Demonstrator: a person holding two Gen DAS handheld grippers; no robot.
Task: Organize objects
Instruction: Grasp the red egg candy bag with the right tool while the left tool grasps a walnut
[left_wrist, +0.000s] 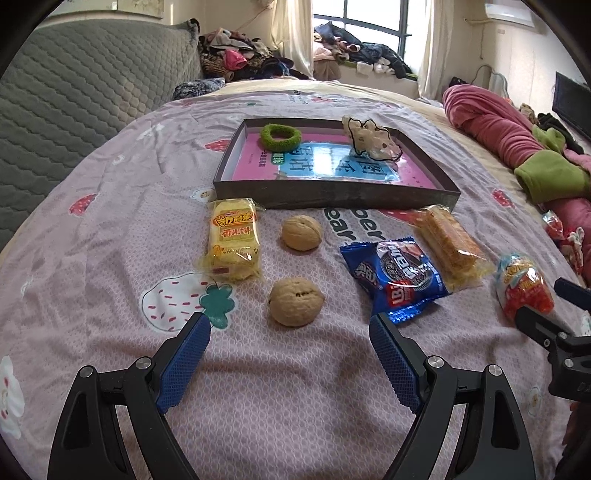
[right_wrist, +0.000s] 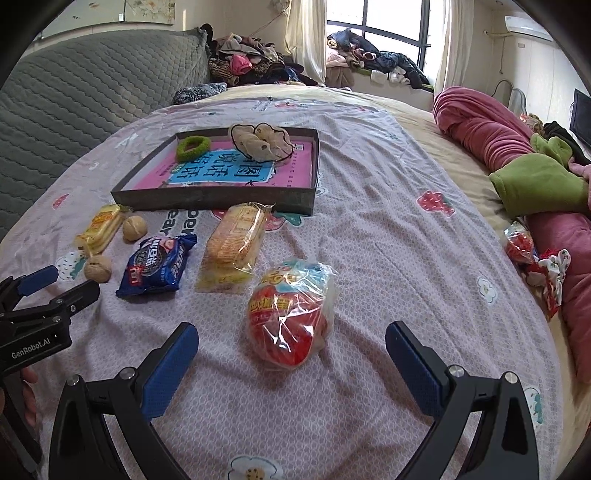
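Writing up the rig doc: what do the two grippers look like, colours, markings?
Both alike: the left gripper and right gripper have black angular linkage arms with silver pivot screws and blue, fine-textured finger pads. Seen from the right wrist, the left unit's black body carries white "GenRobot.AI" lettering. No cables visible.

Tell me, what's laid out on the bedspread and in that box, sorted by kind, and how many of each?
Walnuts: 2, near and far
Wrapped snacks: 4, yellow, blue, orange, red
Hair scrunchies in the box: 2, green and beige
Book in the box: 1, pink
Total: 9
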